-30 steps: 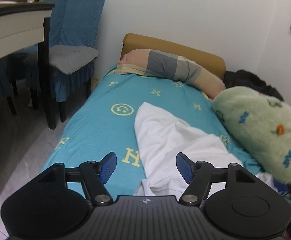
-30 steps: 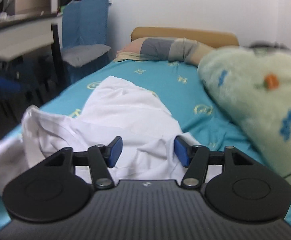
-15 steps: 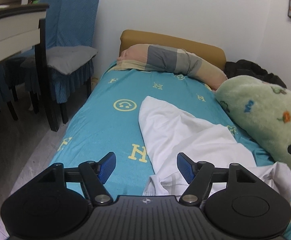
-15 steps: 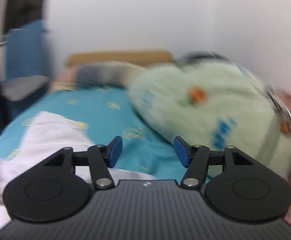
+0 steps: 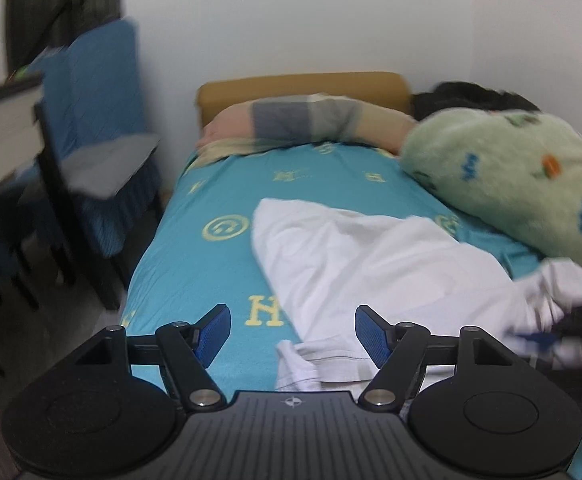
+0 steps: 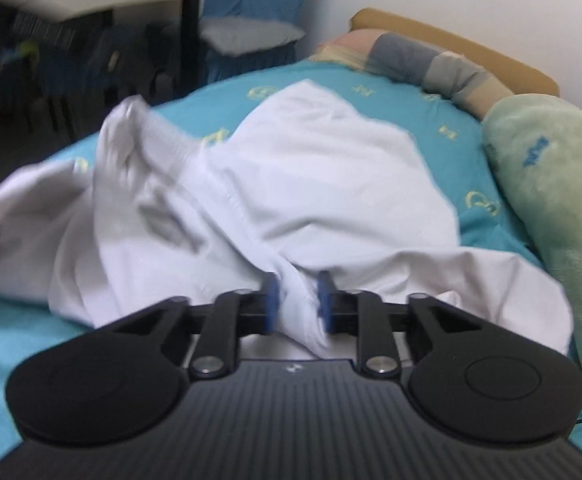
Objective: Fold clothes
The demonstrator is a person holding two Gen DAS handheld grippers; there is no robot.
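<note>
Right wrist view shows the crumpled white cotton garment heaped across the middle of the bed's turquoise sheet with yellow letters and smiley faces, reaching toward the bed's near edge. The right gripper has its blue-padded fingers clenched on a bunched fold of the garment's near hem. In the left wrist view, the left gripper hangs above the near left part of the garment, its fingers spread wide and grasping nothing. A fuzzy pale-green blanket lies along the bed's right edge, apparently touching the garment, though blur makes this uncertain. A striped peach-and-grey pillow lies at the far edge.
</note>
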